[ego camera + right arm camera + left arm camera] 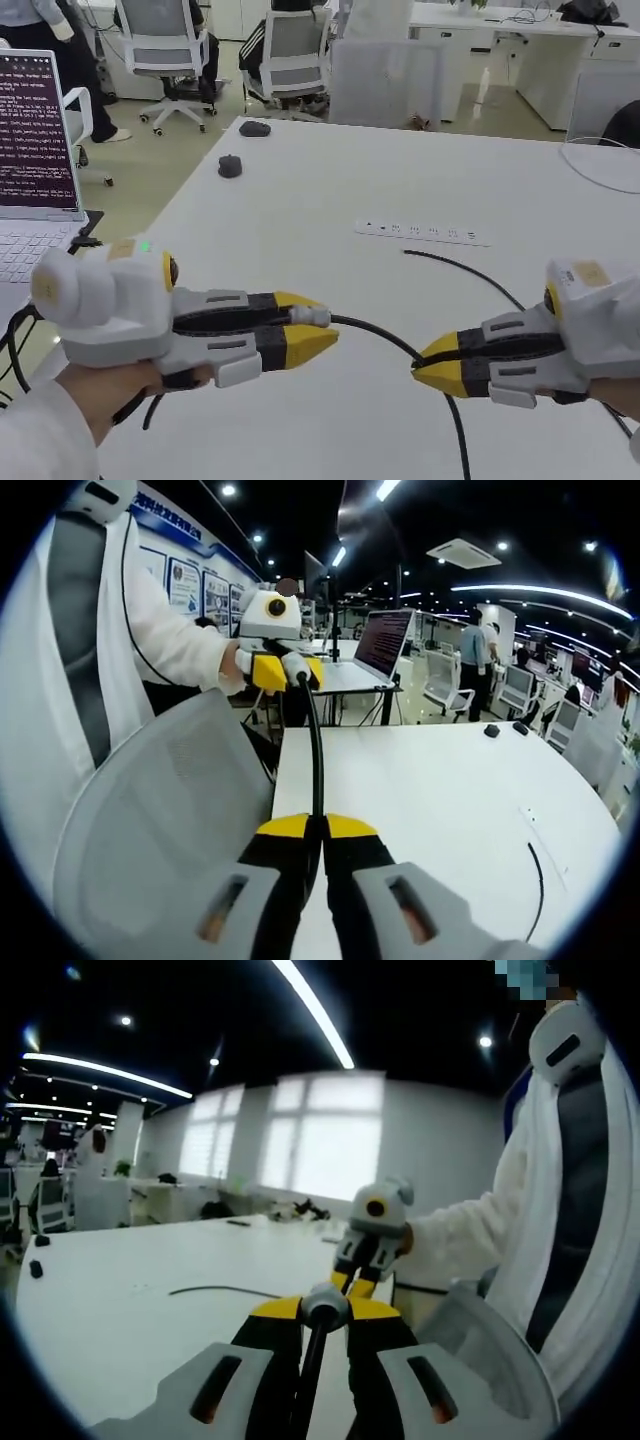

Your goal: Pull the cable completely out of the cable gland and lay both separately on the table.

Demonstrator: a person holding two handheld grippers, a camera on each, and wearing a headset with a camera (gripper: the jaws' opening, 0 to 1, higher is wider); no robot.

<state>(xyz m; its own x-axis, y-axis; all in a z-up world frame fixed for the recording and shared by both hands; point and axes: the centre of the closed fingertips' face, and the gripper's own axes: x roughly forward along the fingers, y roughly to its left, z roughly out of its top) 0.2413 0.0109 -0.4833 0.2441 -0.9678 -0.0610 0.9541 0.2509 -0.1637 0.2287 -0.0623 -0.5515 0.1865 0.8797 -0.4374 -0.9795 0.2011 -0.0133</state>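
Head view, supplemented by the two gripper views. Nearest the viewer, the left tool [320,324] is being held in a hand [110,385] over the near edge of the white table [300,200]. The grey cable gland [310,316] is being clenched between its yellow-tipped jaws. In the left gripper view, the gland's round end [325,1303] is being pinched right at the jaw tips.

The black cable [375,330] is being held stretched from the gland's end across to the right tool [425,363], whose jaws are being pressed tight on it. In the right gripper view, the cable [317,750] is being shown running straight up from the jaw tips to the gland in the left tool [285,675]. Cable and gland are thus being held joined, one in each tool, and neither is being rested on the table where it is gripped. Past the right tool, the cable is being let down toward the bottom edge of the head view.

Farther out, a further length of black cable [470,272] is being shown lying flat on the table, with its end near a white power strip [425,233]; whether it belongs to the same cable cannot be told. Beyond the strip, two dark mice [230,166] are being shown near the far left corner of the table. An open laptop [35,140] is being shown at the left edge of the view. Farthest away, office chairs [165,40] are being shown on the floor behind the table.
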